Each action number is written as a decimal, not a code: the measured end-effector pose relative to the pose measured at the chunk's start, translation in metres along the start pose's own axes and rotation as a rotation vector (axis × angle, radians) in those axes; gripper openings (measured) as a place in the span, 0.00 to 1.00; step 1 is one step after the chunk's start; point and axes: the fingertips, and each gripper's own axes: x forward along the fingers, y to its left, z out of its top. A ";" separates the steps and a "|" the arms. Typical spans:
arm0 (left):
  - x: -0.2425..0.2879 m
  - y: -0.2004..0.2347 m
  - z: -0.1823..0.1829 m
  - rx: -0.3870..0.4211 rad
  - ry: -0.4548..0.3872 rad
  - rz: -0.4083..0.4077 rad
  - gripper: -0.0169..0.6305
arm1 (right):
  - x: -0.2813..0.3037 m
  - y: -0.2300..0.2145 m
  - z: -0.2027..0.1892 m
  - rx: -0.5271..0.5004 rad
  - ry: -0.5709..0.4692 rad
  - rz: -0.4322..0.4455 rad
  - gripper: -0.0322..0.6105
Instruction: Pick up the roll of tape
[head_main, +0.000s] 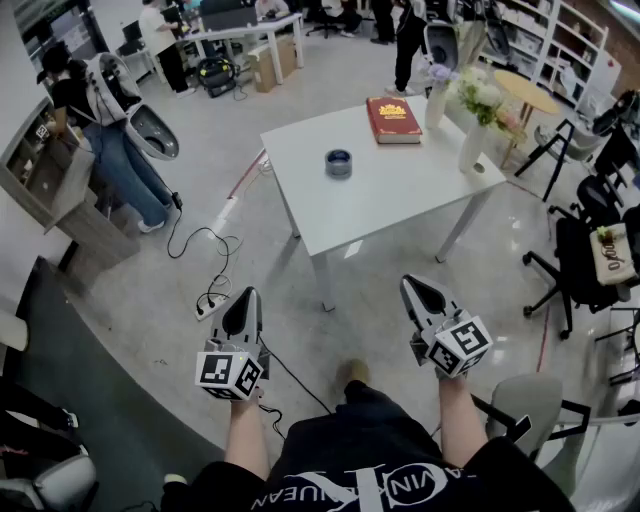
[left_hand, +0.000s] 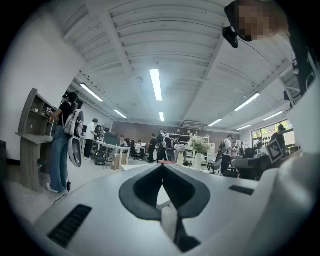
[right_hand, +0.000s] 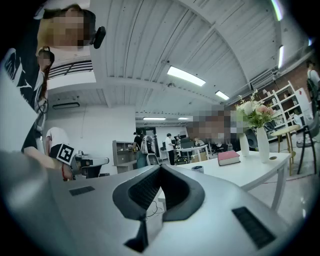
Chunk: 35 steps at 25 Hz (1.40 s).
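The left gripper (head_main: 245, 293) and the right gripper (head_main: 413, 284) are held level and side by side, both pointing toward the white rectangular worktop (head_main: 400, 210), which stands well apart from them across open floor. I read this as a carrying posture for the approach, since nothing is within reach yet. In each gripper view the fingers (left_hand: 147, 186) meet at the tips with nothing between them, so both grippers are closed and empty (one will have to spread before any grasp).

The small dark blue-grey roll of tape (head_main: 338, 162) lies flat on the worktop, toward its left side in the head view and apart from everything else. That spacing should leave room for fingers to come down around it. A red hardcover book (head_main: 393, 119) lies near the far edge. Two tall white vases (head_main: 472, 146) holding pale flowers stand toward the far right corner, out of the likely reach path.

The worktop is plain matte white on slim white legs. The glossy pale grey floor (head_main: 150, 330) around it carries a thin black cable (head_main: 195, 238) running to a white power strip (head_main: 210, 305). The room is a busy open office. A person in jeans (head_main: 115, 150) stands at a wooden shelf unit on the left, black office chairs (head_main: 580, 245) sit at the right, and white shelving (head_main: 578, 40) lines the back.
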 end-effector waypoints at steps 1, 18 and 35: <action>0.009 0.004 -0.001 -0.007 -0.004 0.010 0.03 | 0.007 -0.007 0.001 0.001 0.004 0.004 0.06; 0.127 0.038 -0.015 -0.028 -0.018 0.089 0.03 | 0.122 -0.086 -0.002 -0.040 0.097 0.127 0.06; 0.183 0.060 -0.033 -0.032 0.039 0.073 0.03 | 0.188 -0.120 -0.012 0.007 0.148 0.128 0.18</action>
